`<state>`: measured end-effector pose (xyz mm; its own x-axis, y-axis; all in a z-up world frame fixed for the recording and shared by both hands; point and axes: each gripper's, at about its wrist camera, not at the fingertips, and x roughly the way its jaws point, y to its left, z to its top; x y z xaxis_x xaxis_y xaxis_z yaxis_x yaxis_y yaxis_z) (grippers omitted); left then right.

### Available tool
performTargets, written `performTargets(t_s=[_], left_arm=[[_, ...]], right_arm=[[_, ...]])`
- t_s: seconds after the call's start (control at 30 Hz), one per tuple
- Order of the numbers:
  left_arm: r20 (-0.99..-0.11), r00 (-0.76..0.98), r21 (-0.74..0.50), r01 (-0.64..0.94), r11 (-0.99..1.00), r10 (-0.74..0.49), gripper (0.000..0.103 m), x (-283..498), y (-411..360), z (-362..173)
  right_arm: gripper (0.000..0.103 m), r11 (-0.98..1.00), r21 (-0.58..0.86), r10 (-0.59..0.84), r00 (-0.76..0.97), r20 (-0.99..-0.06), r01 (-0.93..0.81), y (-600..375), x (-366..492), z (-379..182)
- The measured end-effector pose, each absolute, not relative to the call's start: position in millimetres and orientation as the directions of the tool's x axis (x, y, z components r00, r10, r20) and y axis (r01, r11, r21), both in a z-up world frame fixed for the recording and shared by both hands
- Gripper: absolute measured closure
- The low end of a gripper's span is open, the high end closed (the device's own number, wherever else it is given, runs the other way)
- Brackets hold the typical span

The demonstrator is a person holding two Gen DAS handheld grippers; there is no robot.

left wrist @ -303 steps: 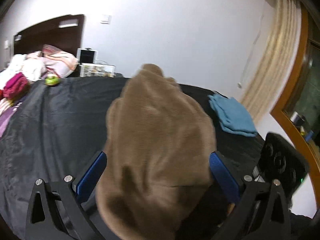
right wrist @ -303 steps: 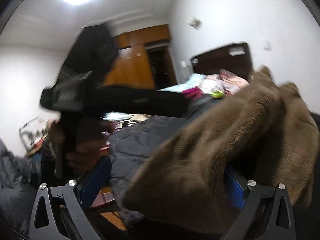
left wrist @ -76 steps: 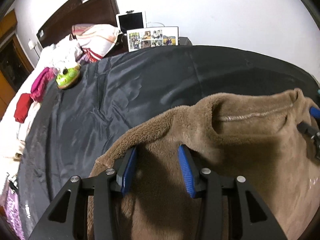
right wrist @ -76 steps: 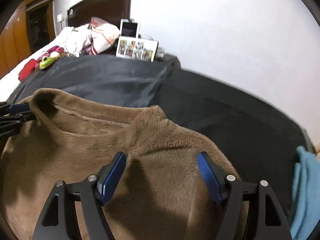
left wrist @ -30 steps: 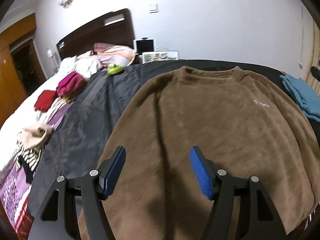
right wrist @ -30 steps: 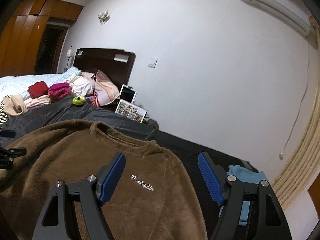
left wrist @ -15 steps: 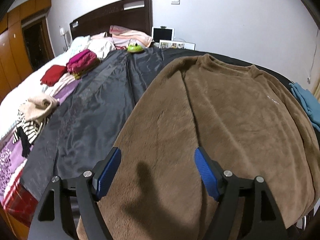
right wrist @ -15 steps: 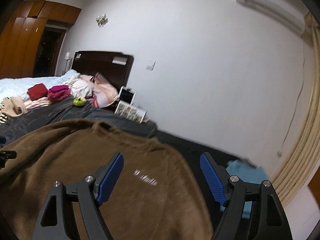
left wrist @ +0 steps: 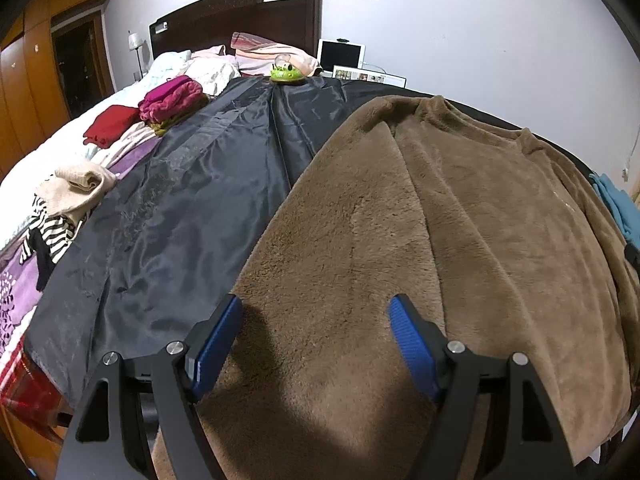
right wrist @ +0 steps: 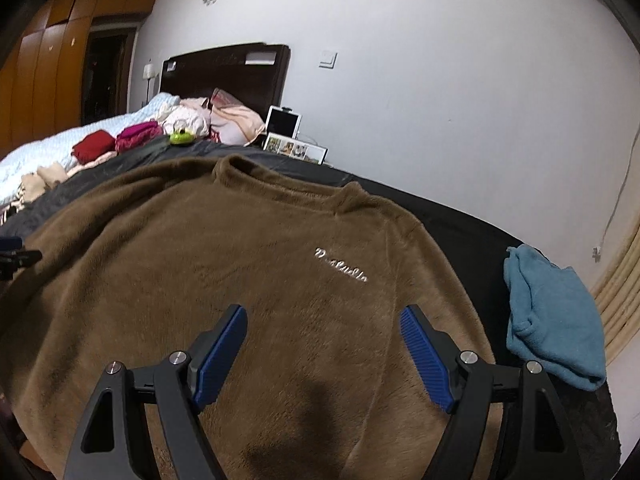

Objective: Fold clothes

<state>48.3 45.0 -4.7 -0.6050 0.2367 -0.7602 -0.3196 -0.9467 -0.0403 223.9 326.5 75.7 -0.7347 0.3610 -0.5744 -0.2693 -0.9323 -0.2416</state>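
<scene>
Both grippers are hovering with jaws spread and nothing between the pads: the left gripper (left wrist: 316, 340) over the sweater's near left part, the right gripper (right wrist: 322, 344) over its lower front. The left jaws have just been opening, with only fleece below them and nothing between. A few seconds ago each was working in bunched fleece; now the brown fleece sweater (right wrist: 248, 272) is lying flat, front up, script logo (right wrist: 341, 265) showing, collar toward the far wall. Judgement: spreading is finished and folding proper is not yet begun.

Edges, near to far: the sweater's near hem is running under both grippers, close to the bed's near edge. Its left sleeve edge (left wrist: 304, 184) is lying diagonally on the black sheet (left wrist: 180, 208), with wide bare sheet beyond it toward the striped garment (left wrist: 52, 228) and the red and magenta folded stacks (left wrist: 160, 108). On the right, room is tighter: the folded blue garment (right wrist: 552, 320) is sitting just beside the sweater's right shoulder. Farther off, the green toy (left wrist: 285, 73) is resting at the sheet's far end.
</scene>
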Motion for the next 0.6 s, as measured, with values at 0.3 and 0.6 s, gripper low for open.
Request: performTargets(t_s=[0.3,0.6], left_arm=[[-0.759,-0.593,-0.095,-0.305,-0.948,0.267,0.022,39,39,-10],[-0.743,-0.639,-0.059,-0.234,-0.970,0.200,0.022,31,28,-4]], right_arm=[[0.022,-0.932,-0.265,0.360,-0.712,-0.603,-0.247,322,218,60],[0.022,-0.936,-0.257,0.351,-0.686,-0.637,-0.241,326,212,51]])
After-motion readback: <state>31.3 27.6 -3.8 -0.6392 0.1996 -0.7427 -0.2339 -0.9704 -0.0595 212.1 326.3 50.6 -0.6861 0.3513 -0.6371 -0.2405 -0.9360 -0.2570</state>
